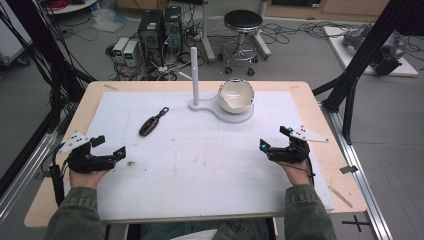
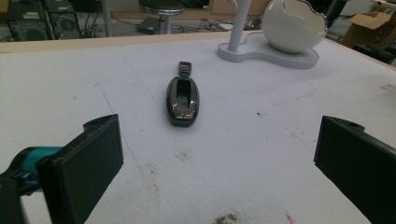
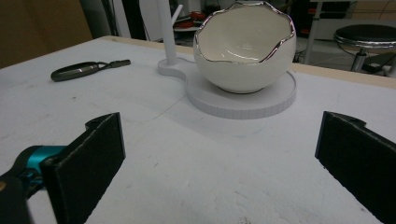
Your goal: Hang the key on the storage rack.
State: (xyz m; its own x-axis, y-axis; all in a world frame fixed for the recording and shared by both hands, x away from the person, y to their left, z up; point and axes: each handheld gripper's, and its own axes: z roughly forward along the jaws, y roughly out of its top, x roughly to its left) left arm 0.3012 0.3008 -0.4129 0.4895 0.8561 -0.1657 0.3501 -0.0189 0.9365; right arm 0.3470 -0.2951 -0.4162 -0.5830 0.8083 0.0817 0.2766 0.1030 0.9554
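Your left gripper (image 1: 109, 146) rests near the mat's left edge, jaws wide, empty. Key fob (image 2: 182, 97) lies flat ahead of it, well apart. Your right gripper (image 1: 278, 138) jaws wide, empty, facing the eggshell bowl (image 3: 244, 50) on its white stand (image 3: 280, 95)

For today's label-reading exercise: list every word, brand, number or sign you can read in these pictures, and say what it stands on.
None can be read.
Key fob: dark glossy face, no legible mark.
Egg-shaped bowl: plain white with a silver rim, no lettering.
White stand: blank.
Computer towers on the floor: any marks too small and blurred to read.
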